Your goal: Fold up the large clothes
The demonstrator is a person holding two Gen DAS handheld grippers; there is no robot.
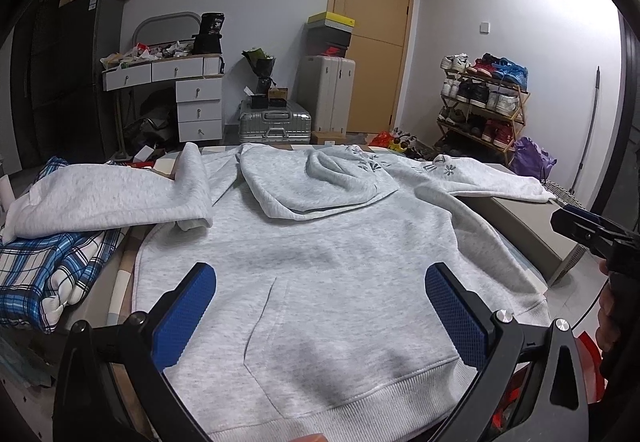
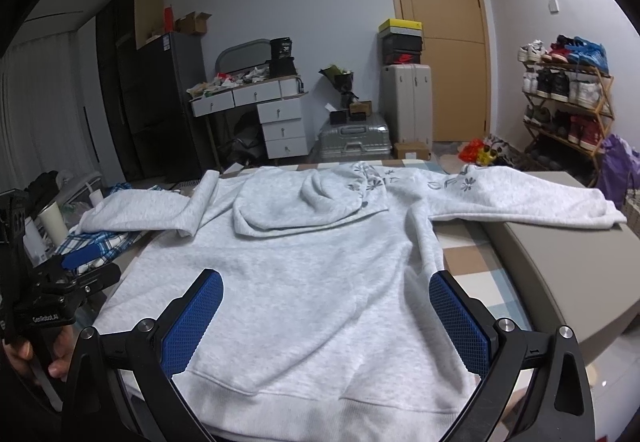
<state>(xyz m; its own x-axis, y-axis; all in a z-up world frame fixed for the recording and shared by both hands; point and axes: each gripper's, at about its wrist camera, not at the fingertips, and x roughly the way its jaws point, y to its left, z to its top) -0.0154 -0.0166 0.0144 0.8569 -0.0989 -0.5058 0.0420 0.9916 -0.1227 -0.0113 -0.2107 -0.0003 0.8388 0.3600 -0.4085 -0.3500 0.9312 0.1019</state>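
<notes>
Light grey hoodie [image 1: 320, 250] lies flat mid-frame on the bed [image 2: 560, 262], pouch pocket up, hood folded onto chest, both sleeves spread out toward frame edges. Left gripper [image 1: 320, 314] and right gripper [image 2: 326, 318] hover over hem, fingers wide apart, holding nothing.

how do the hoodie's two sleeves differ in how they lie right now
The left sleeve is draped over a blue plaid cloth, rumpled. The right sleeve stretches out straight onto a beige surface and carries flower print near the shoulder. Both are light grey, unfolded.
</notes>
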